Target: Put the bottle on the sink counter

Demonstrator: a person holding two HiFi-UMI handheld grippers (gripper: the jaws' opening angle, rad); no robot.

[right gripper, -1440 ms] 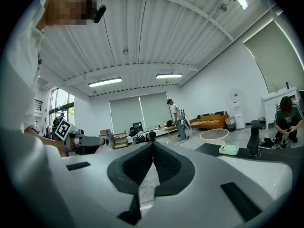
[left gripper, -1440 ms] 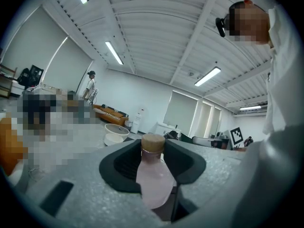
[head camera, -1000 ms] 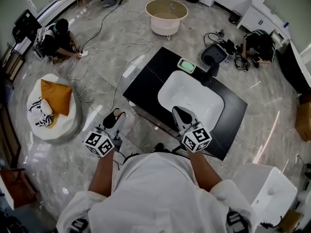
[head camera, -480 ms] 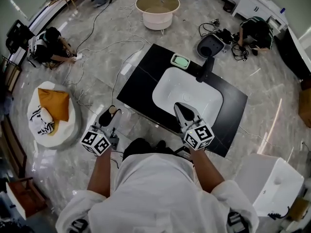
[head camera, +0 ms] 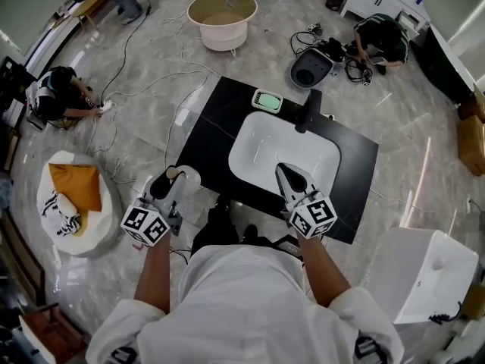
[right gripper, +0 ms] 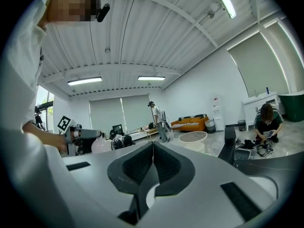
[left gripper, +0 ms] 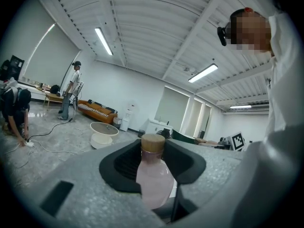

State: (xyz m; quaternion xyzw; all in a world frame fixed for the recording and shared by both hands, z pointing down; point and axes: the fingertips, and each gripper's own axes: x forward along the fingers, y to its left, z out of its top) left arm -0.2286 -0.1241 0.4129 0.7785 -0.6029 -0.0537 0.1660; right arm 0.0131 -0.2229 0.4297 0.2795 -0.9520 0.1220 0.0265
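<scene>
Where the white beanbag (head camera: 91, 227) lies on the grey floor at far left, the left gripper (head camera: 164, 185) is to its right, its 2 jaws clamped on the pale pink bottle (left gripper: 153, 177), whose tan cap shows above the pads. The bottle hangs over the floor, just beside the near-left edge of the black sink counter (head camera: 216, 127). Further right, the right gripper (head camera: 288, 177) hovers over the near rim of the white basin (head camera: 261, 146), its 2 jaws pressed together with nothing between them.
</scene>
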